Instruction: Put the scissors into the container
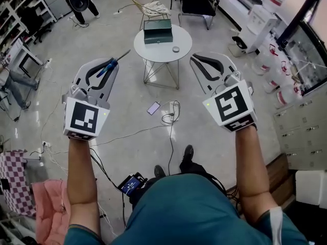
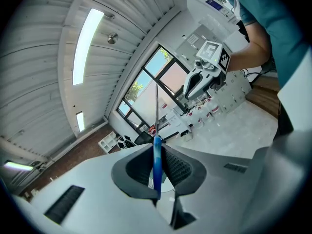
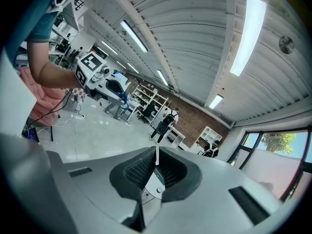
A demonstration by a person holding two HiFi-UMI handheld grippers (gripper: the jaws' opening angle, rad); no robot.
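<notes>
In the head view my left gripper [image 1: 112,62] is shut on the scissors [image 1: 108,66]. Their blue handle sits between the jaws and the metal blade points up and right toward the table. The left gripper view shows the blue handle [image 2: 157,162] pinched edge-on, with the blade rising above it. The container [image 1: 158,31], a dark green open box, stands on a small round white table [image 1: 153,49] ahead on the floor, well beyond both grippers. My right gripper [image 1: 194,59] is shut with nothing in it, level with the left one. In its own view the right gripper [image 3: 156,152] has its pads closed.
A small round roll [image 1: 176,49] lies on the table beside the box. On the floor near me are a phone [image 1: 153,107] and cables [image 1: 171,114]. Chairs [image 1: 196,1] stand behind the table, cabinets [image 1: 301,121] run along the right, and a pink cloth [image 1: 46,208] lies at lower left.
</notes>
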